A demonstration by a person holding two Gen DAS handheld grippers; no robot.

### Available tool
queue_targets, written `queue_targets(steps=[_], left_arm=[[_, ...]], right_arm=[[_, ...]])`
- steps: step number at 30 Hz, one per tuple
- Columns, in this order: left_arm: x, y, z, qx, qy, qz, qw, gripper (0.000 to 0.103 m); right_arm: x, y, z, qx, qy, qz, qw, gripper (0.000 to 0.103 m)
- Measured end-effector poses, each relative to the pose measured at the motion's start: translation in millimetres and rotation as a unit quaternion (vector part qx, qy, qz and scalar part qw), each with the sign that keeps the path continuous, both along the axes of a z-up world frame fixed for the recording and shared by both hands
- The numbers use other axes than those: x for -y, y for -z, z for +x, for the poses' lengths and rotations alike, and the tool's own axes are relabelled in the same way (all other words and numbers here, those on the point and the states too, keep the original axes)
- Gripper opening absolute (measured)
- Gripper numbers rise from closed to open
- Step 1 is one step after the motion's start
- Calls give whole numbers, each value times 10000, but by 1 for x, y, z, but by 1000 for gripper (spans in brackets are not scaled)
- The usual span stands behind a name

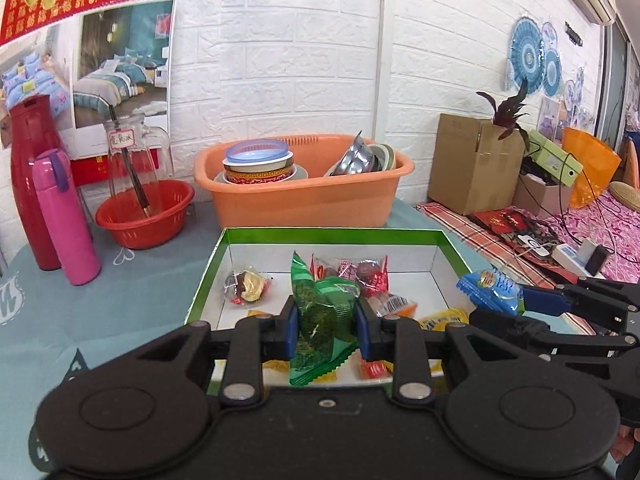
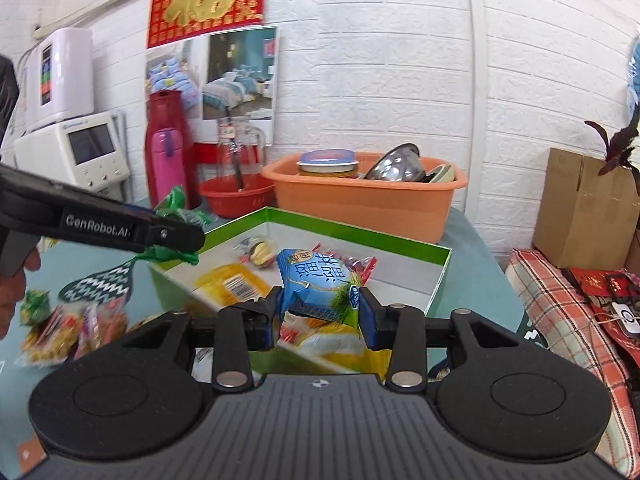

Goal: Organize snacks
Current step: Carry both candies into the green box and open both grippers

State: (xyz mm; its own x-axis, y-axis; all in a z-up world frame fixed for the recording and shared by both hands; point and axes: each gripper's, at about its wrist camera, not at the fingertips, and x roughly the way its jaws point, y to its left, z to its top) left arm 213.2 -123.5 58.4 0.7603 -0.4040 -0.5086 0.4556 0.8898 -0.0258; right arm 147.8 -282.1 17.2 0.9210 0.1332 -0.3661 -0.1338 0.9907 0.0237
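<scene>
My left gripper (image 1: 325,330) is shut on a green snack packet (image 1: 320,320) and holds it over the near side of the green-rimmed box (image 1: 332,234). My right gripper (image 2: 318,312) is shut on a blue snack packet (image 2: 316,284) above the box's near right corner (image 2: 438,276). It also shows in the left wrist view (image 1: 490,292), at the box's right edge. Inside the box lie several wrapped snacks: a red one (image 1: 368,276), a brown and cream one (image 1: 248,286), yellow ones (image 2: 230,282). The left gripper shows in the right wrist view (image 2: 176,236).
Loose snacks (image 2: 60,328) lie on the teal tablecloth left of the box. Behind the box stand an orange tub of bowls (image 1: 304,196), a red basket (image 1: 144,216), a pink flask (image 1: 66,216) and a red thermos (image 1: 34,184). A cardboard box (image 1: 474,168) sits to the right.
</scene>
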Motion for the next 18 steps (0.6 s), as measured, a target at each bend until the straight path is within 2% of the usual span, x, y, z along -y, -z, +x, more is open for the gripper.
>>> queue_targets(steps=[6, 8, 9, 10, 12, 15, 18], left_arm=[[11, 13, 26, -110, -19, 75, 9999, 66], [14, 18, 31, -120, 34, 115, 9999, 70], [15, 21, 33, -129, 41, 148, 9998, 84], [16, 24, 34, -151, 16, 186, 9997, 103], [13, 29, 33, -124, -14, 208, 9997, 103], [8, 30, 28, 11, -42, 268, 9996, 103], [1, 24, 22, -19, -93, 269, 9996, 103]], right_arm=[[11, 6, 29, -23, 194, 124, 9997, 67], [11, 12, 35, -58, 214, 110, 9997, 68], [11, 16, 37, -58, 208, 78, 9997, 74], [10, 20, 40, -48, 194, 12, 9998, 79], [6, 28, 42, -8, 194, -206, 9996, 103], [1, 33, 37, 116, 241, -532, 9982, 103], [0, 31, 34, 80, 114, -587, 9982, 103]])
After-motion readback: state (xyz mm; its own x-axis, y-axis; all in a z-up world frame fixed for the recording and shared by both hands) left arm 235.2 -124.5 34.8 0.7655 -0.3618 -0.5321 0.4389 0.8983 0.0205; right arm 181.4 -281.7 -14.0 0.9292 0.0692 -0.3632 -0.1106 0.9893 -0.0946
